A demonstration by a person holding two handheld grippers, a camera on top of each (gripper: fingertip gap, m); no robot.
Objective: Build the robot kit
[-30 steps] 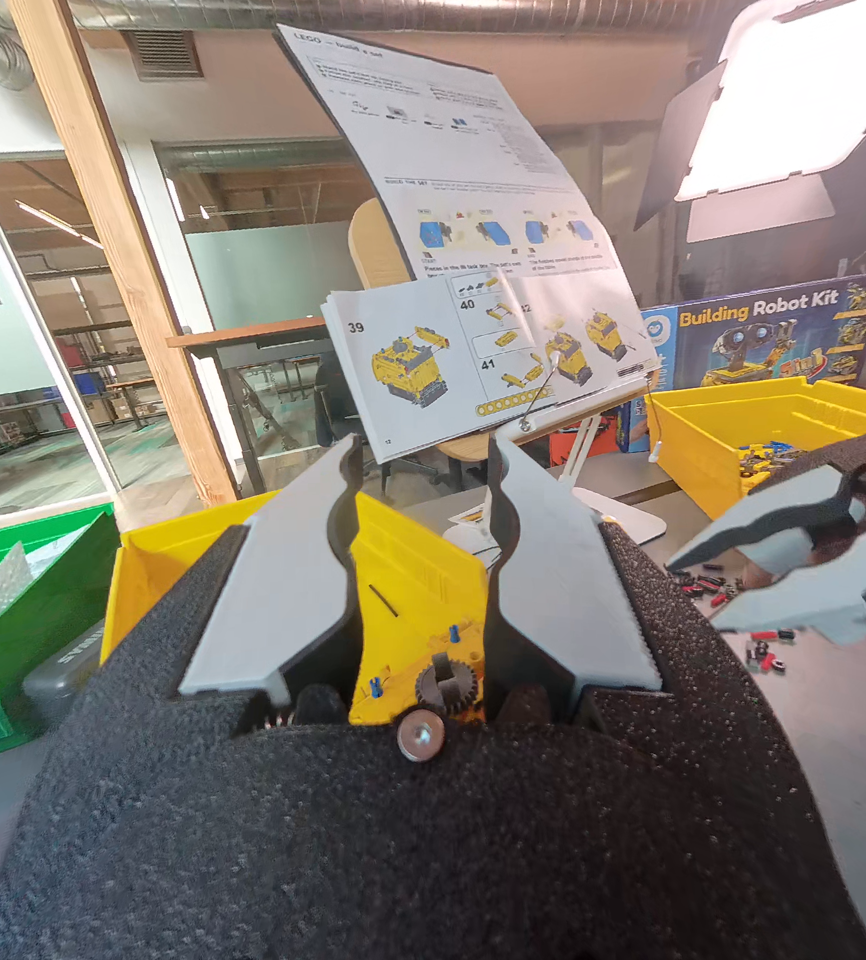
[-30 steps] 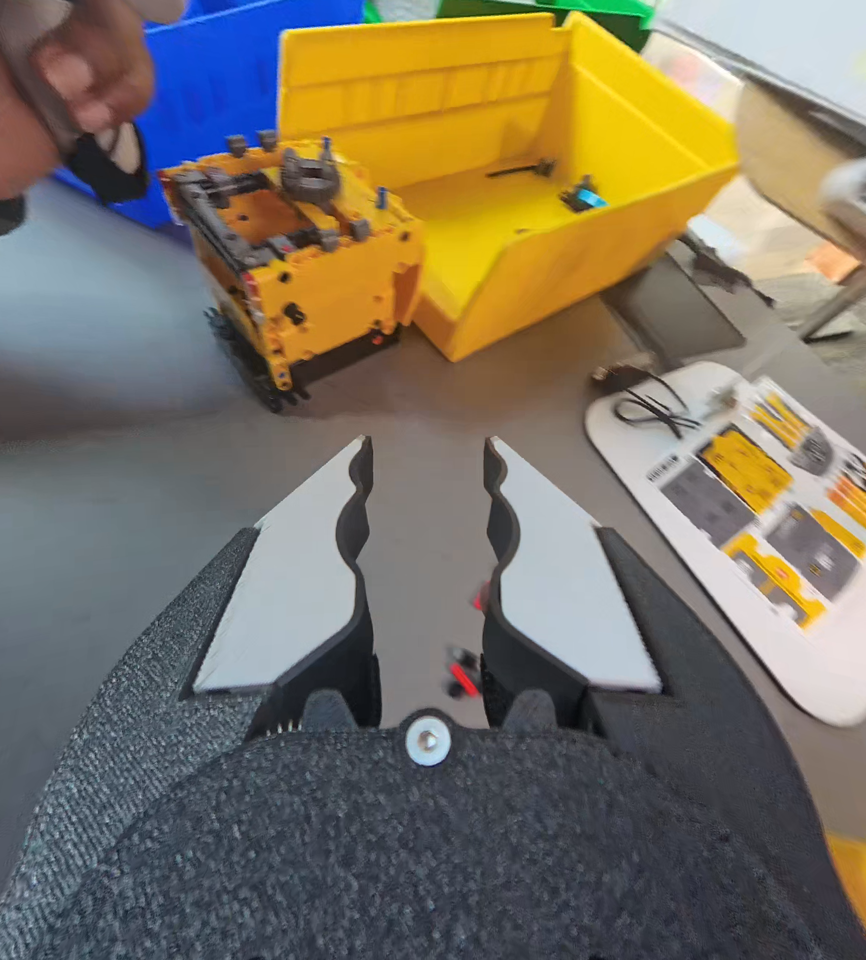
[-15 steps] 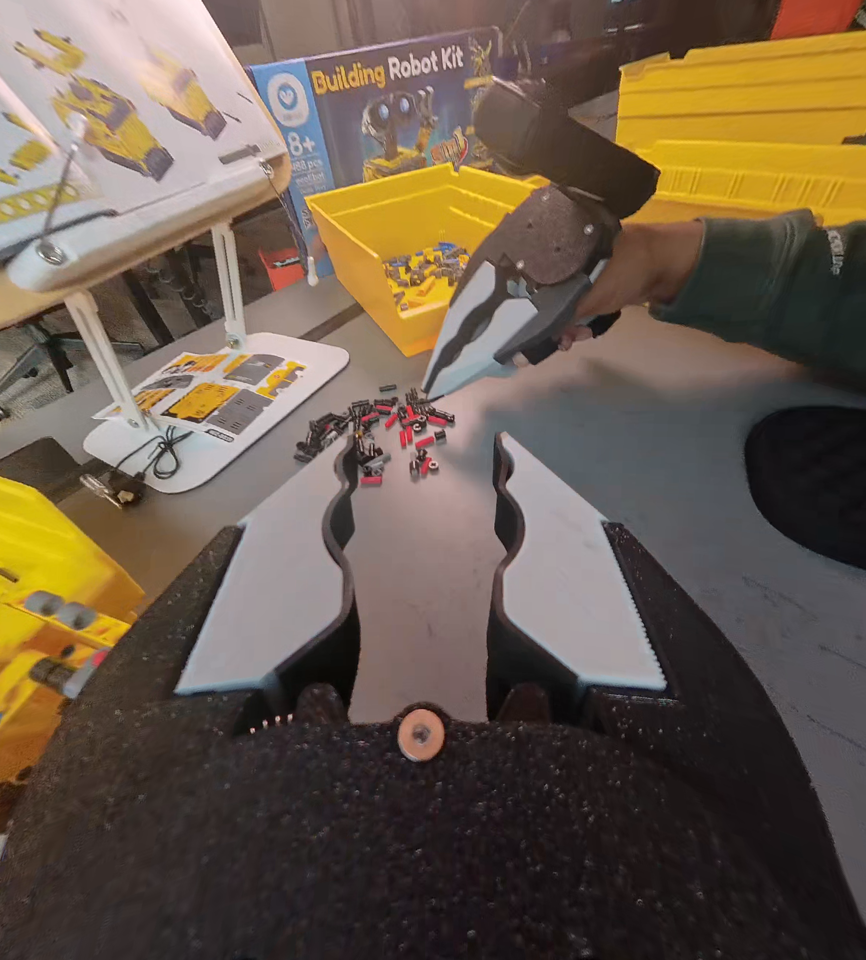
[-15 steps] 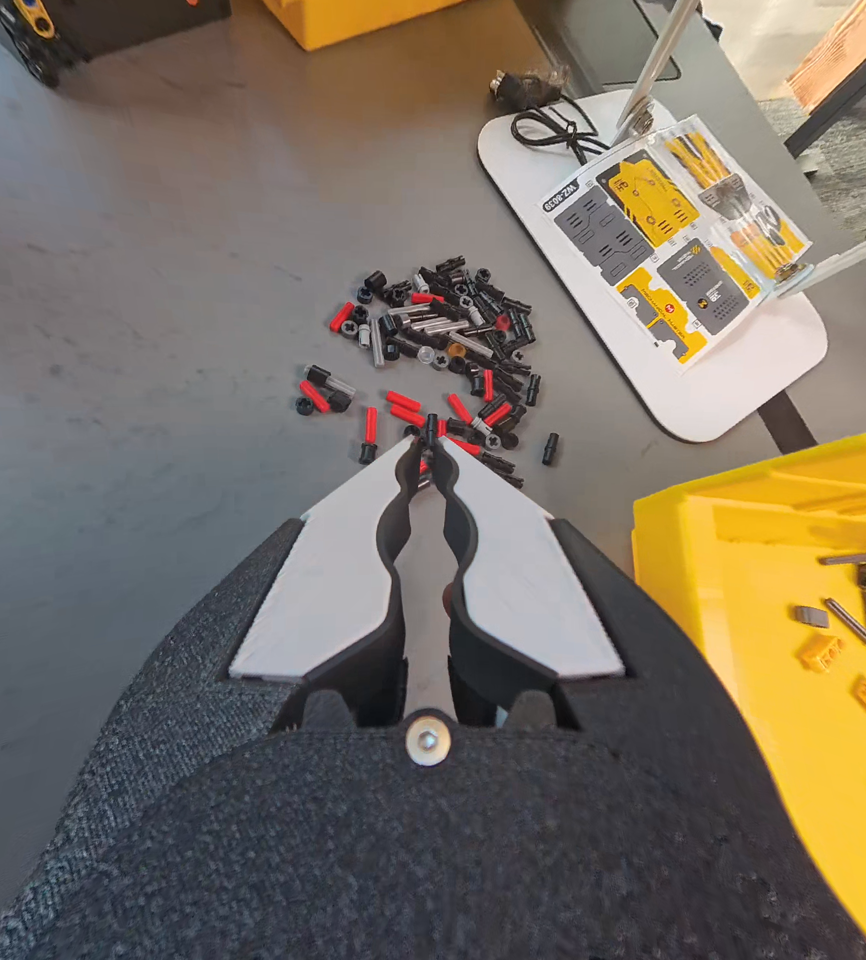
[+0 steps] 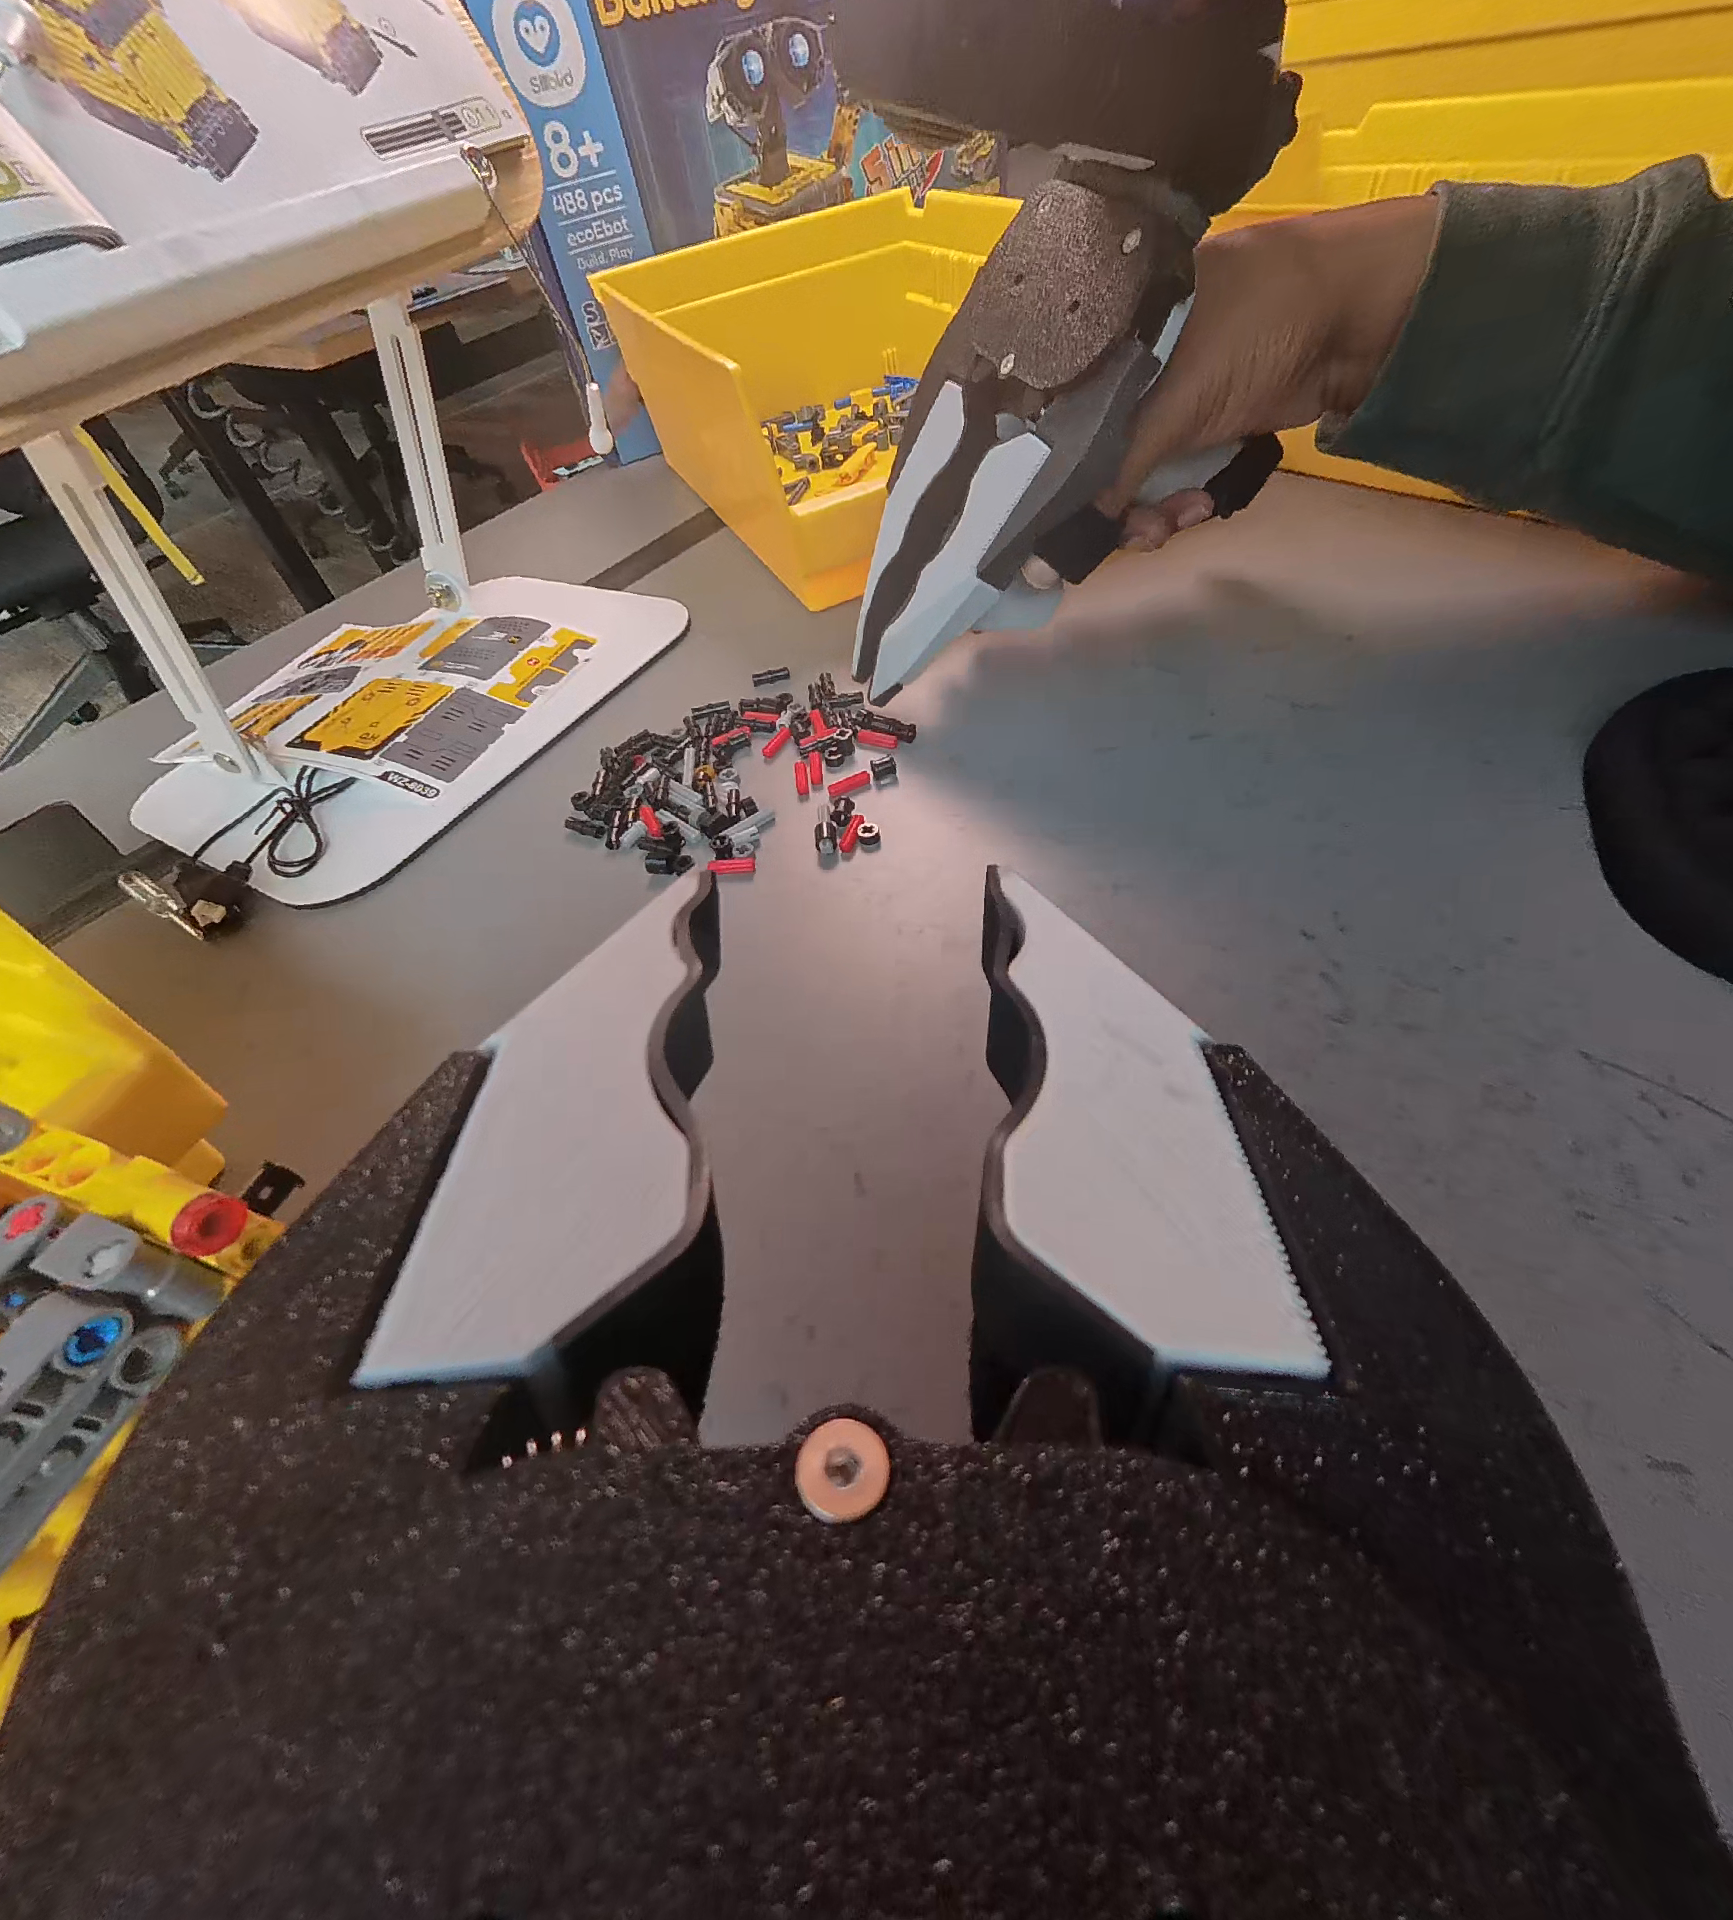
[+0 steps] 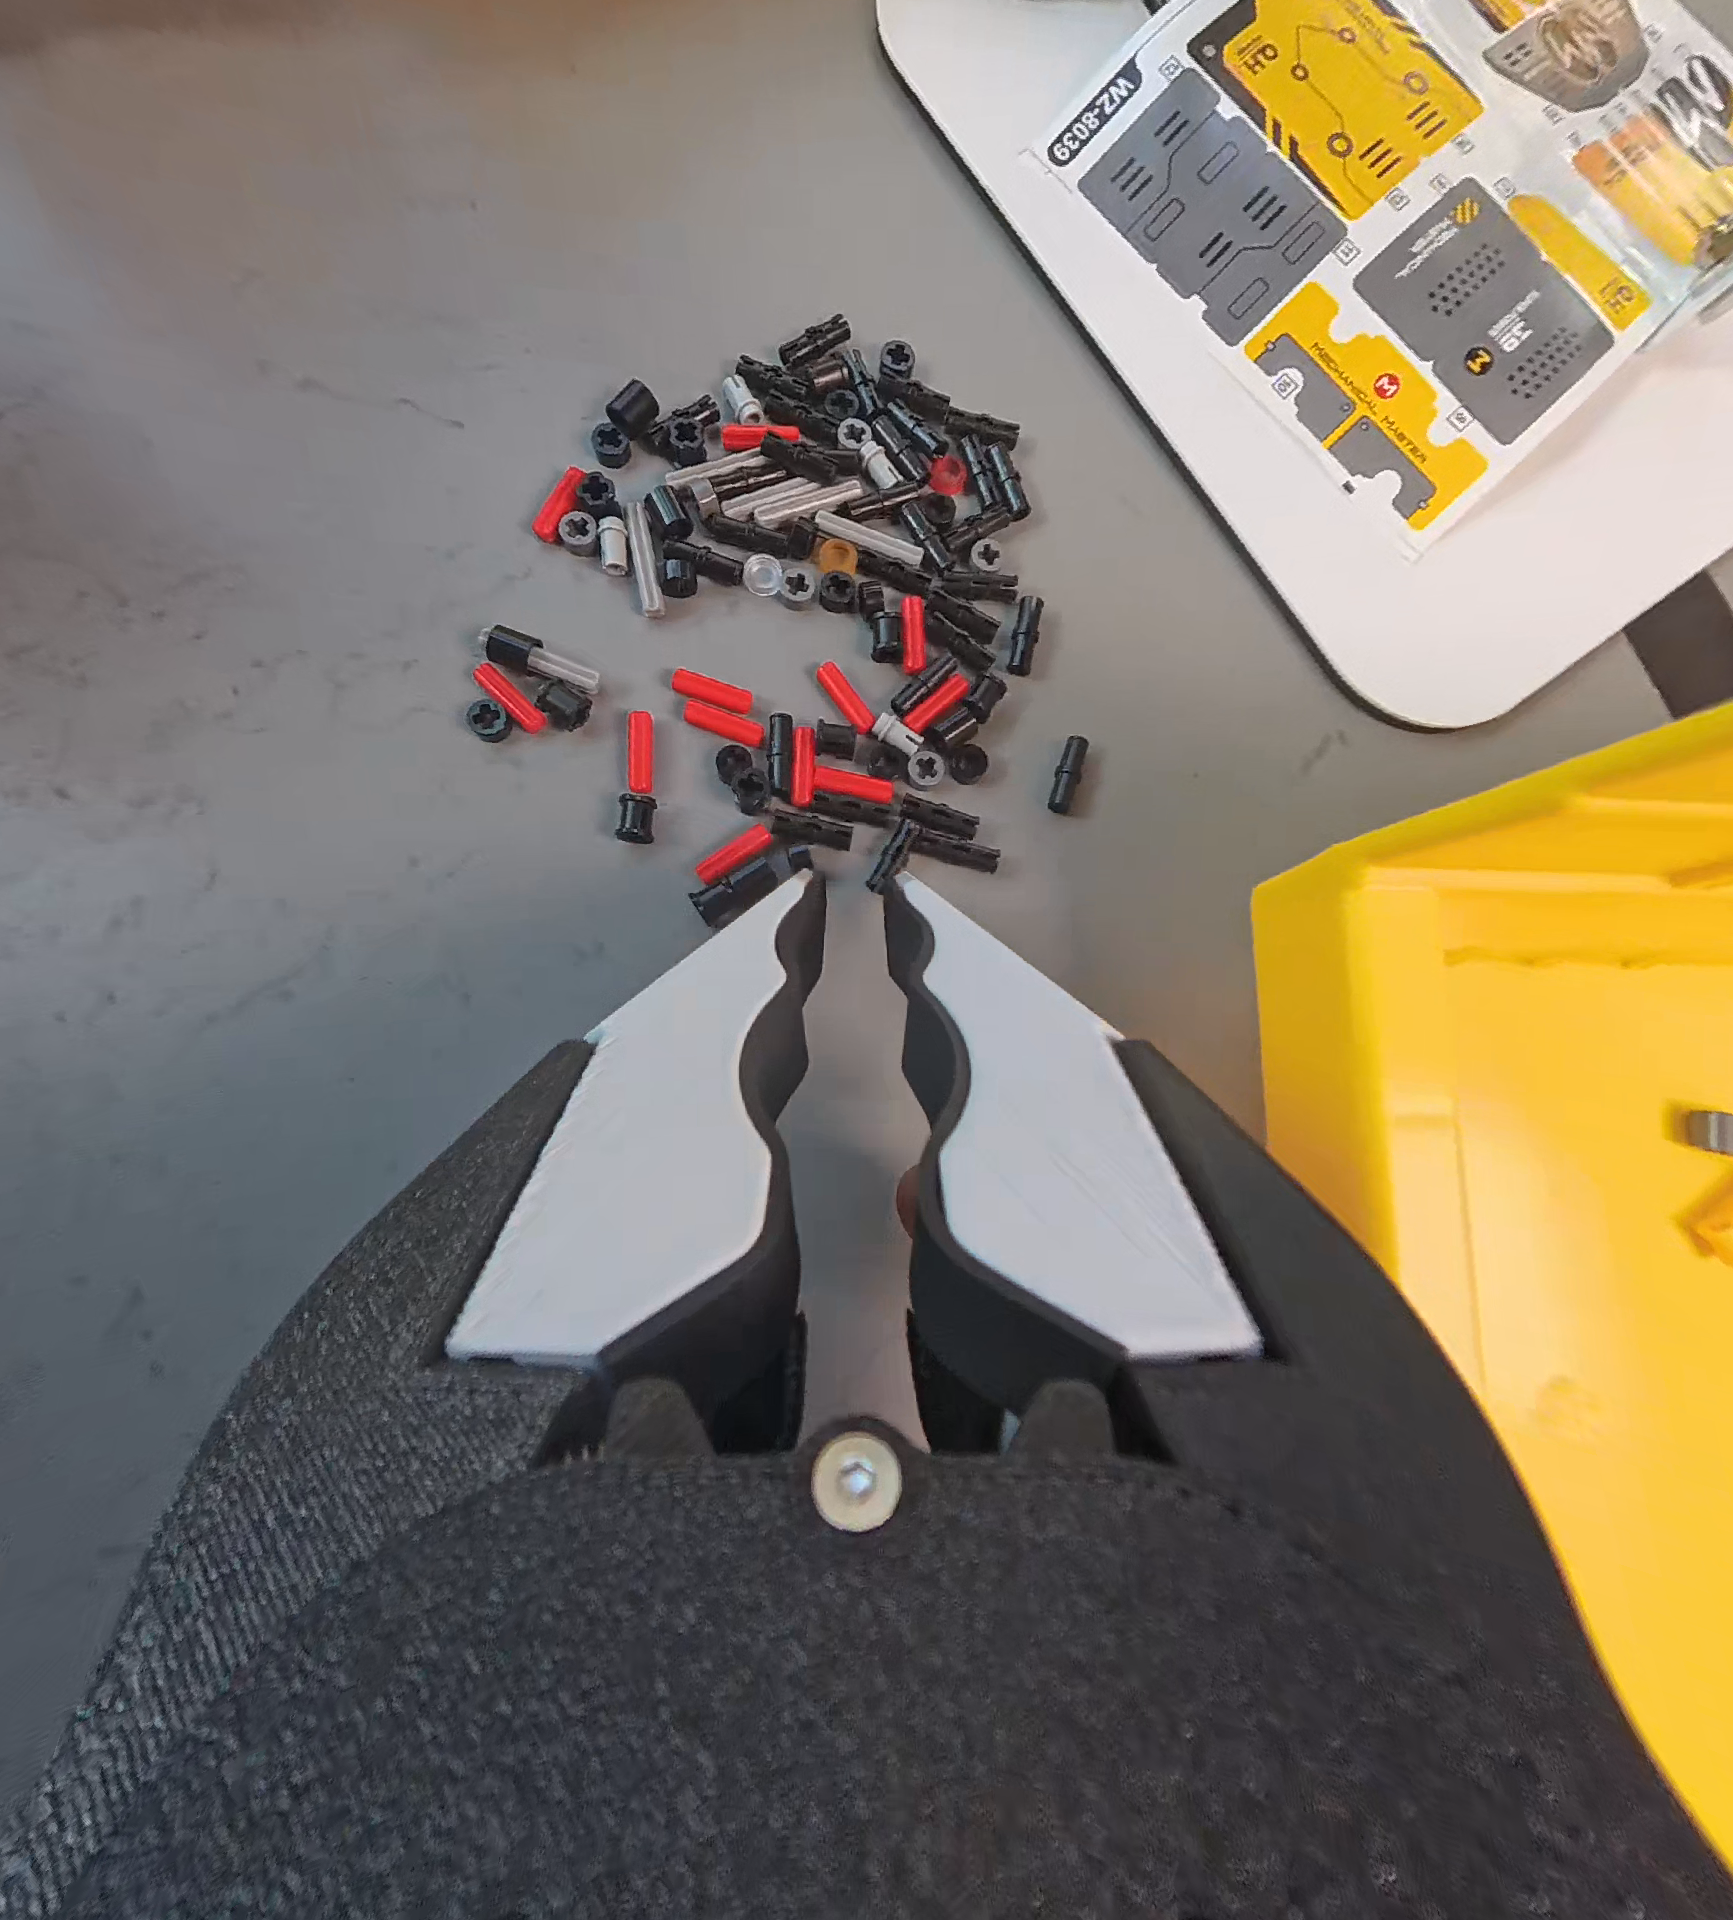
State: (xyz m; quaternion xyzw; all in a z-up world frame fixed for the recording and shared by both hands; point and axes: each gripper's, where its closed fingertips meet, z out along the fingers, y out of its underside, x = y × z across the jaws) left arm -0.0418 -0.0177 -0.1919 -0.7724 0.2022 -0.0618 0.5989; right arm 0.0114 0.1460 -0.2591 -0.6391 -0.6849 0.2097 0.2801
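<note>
A pile of small black, red and grey connector pins lies on the grey table; it also shows in the left wrist view. My right gripper hangs just above the pile's near edge, its jaws only a narrow gap apart with nothing between them. A black pin lies at its right fingertip. In the left wrist view the right gripper points down at the pile, held by a hand. My left gripper is open and empty, a short way from the pile.
A yellow bin with loose parts stands behind the pile, at the right in the right wrist view. A white stand base carries a sticker sheet. A yellow brick model is at left, a black pad at right.
The left view swung from the booklet and the yellow model down to the table. The right gripper moved from facing the model to the pin pile, narrowed, and has since opened slightly.
</note>
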